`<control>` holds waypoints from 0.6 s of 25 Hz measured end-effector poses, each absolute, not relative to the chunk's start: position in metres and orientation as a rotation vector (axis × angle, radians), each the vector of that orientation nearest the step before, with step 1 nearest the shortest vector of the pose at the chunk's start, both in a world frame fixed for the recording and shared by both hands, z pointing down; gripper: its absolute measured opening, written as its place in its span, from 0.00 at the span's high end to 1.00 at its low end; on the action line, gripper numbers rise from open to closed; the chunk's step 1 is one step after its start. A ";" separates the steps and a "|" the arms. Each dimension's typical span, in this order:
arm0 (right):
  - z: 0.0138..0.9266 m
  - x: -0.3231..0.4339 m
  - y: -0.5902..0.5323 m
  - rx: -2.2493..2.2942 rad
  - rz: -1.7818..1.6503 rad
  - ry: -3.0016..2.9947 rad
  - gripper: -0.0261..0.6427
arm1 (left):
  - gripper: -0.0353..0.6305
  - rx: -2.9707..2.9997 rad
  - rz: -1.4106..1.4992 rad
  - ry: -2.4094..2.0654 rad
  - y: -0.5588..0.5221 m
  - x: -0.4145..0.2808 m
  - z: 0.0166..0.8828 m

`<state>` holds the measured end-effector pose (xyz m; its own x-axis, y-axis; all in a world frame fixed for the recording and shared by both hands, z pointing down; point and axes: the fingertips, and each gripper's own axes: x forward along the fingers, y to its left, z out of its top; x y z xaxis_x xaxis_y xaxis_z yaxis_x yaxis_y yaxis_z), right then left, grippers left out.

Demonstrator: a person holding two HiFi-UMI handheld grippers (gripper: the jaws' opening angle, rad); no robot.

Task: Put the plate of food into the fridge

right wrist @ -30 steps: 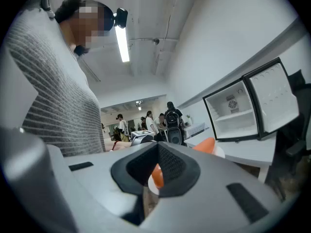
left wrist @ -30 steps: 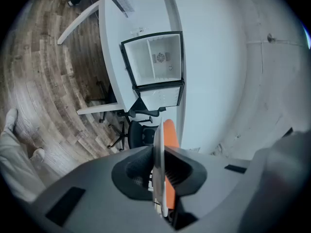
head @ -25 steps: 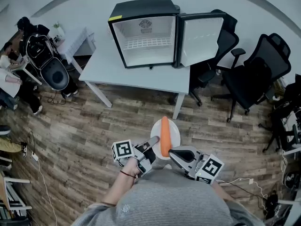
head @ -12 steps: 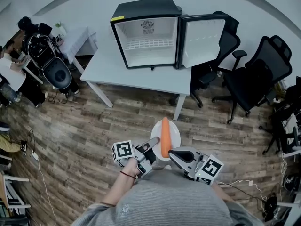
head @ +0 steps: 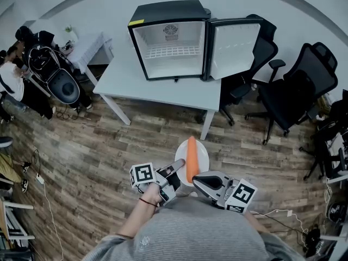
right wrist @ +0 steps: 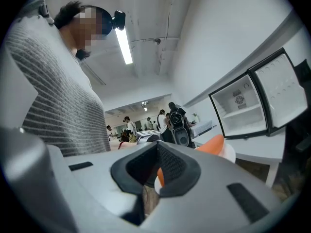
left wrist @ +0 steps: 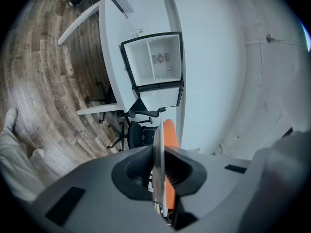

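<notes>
In the right gripper view I see only a bit of the plate (right wrist: 228, 152) past the jaw, and the far people (right wrist: 129, 125) look too small to tell.

White round plate (head: 202, 154), one long orange carrot (head: 190, 156) lying across it, held level, rim pinched by left claw (head: 176, 166) and right claw (head: 197, 179). Well apart, the small black fridge (head: 169, 39) stands on the white table (head: 157, 88), door (head: 234, 45) wide open.
</notes>
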<state>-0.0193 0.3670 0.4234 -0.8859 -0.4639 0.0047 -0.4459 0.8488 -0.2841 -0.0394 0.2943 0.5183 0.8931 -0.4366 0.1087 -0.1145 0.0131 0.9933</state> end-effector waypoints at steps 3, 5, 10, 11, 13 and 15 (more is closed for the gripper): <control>0.423 -0.018 0.369 -0.723 -0.420 2.962 0.94 | 0.87 1.543 -0.289 -0.431 0.296 -0.037 0.515; 0.424 -0.017 0.370 -0.724 -0.411 2.962 0.94 | 0.87 1.555 -0.265 -0.458 0.297 -0.040 0.520; 0.422 -0.014 0.369 -0.717 -0.412 2.963 0.94 | 0.87 1.559 -0.266 -0.476 0.293 -0.041 0.521; 0.421 -0.015 0.369 -0.716 -0.412 2.960 0.94 | 0.87 1.561 -0.263 -0.482 0.293 -0.042 0.523; 0.419 -0.015 0.368 -0.713 -0.412 2.952 0.94 | 0.87 1.559 -0.265 -0.488 0.292 -0.044 0.524; 0.418 -0.016 0.365 -0.713 -0.409 2.949 0.94 | 0.87 1.556 -0.266 -0.494 0.289 -0.045 0.524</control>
